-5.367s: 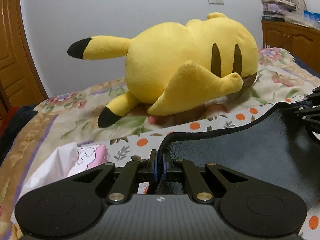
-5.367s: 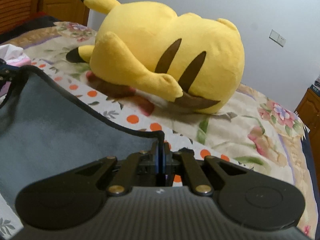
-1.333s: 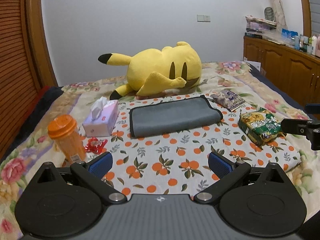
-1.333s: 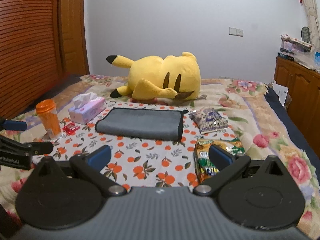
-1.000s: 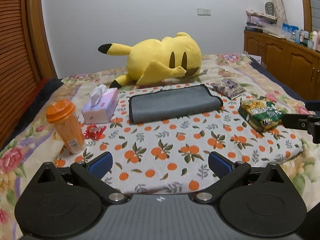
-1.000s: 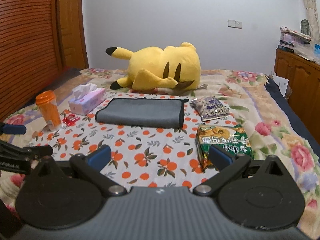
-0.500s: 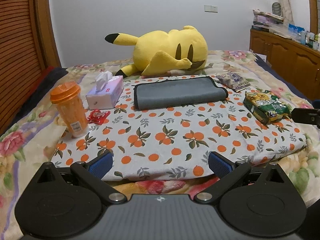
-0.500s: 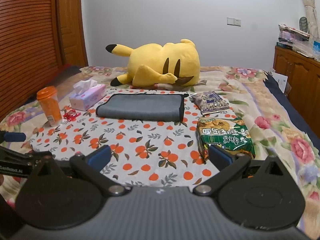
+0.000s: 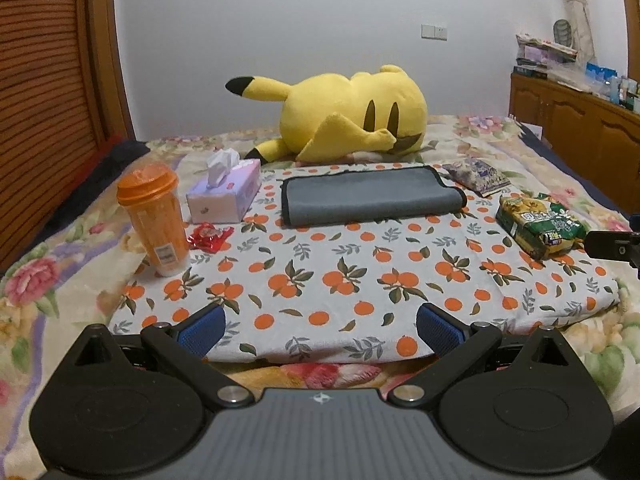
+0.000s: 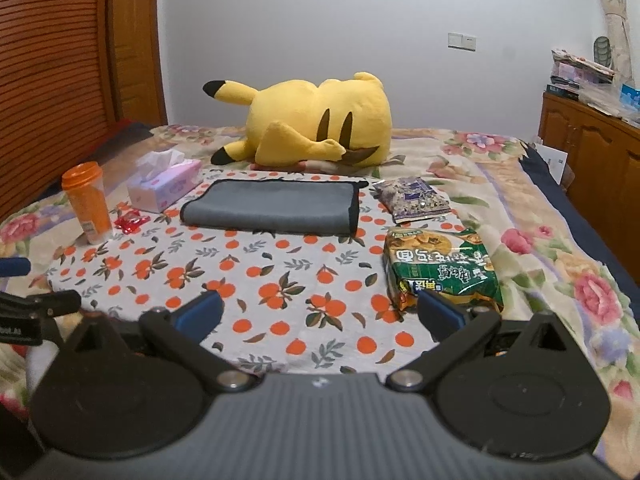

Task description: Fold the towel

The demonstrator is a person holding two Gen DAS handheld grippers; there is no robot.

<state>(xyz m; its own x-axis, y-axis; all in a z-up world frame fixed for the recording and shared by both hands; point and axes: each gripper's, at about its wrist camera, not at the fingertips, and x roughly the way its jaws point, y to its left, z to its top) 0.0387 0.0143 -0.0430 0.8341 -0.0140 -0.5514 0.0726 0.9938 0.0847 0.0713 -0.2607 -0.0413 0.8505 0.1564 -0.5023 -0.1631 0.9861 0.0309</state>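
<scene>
Far left: an orange cup (image 9: 154,218) with an orange lid stands upright at the edge of the orange-print cloth (image 9: 340,280) spread over the bed. A red wrapper (image 9: 210,236) lies just beside its base. Behind the wrapper sits a tissue box (image 9: 226,196), one tissue sticking up from the top.

Centre: the towel (image 9: 368,196), grey with a dark border, lies folded into a flat rectangle on the far half of the cloth, between the tissue box and the snack packets. Nothing touches it. Behind it, a yellow plush toy (image 9: 352,116) lies on its side on the flowered bedspread (image 9: 52,264).

Right: a purple packet (image 9: 478,176) lies near the towel's right end; a green noodle packet (image 9: 538,224) lies nearer, at the cloth's right edge. A wooden cabinet (image 9: 580,128) runs along the right wall.

Left gripper (image 9: 320,326): fingers spread wide, blue pads (image 9: 202,330) apart, holding nothing, at the near edge of the cloth, well apart from the towel.

Right gripper (image 10: 320,314): likewise spread wide and empty, its right pad in front of the green noodle packet in the right wrist view.
</scene>
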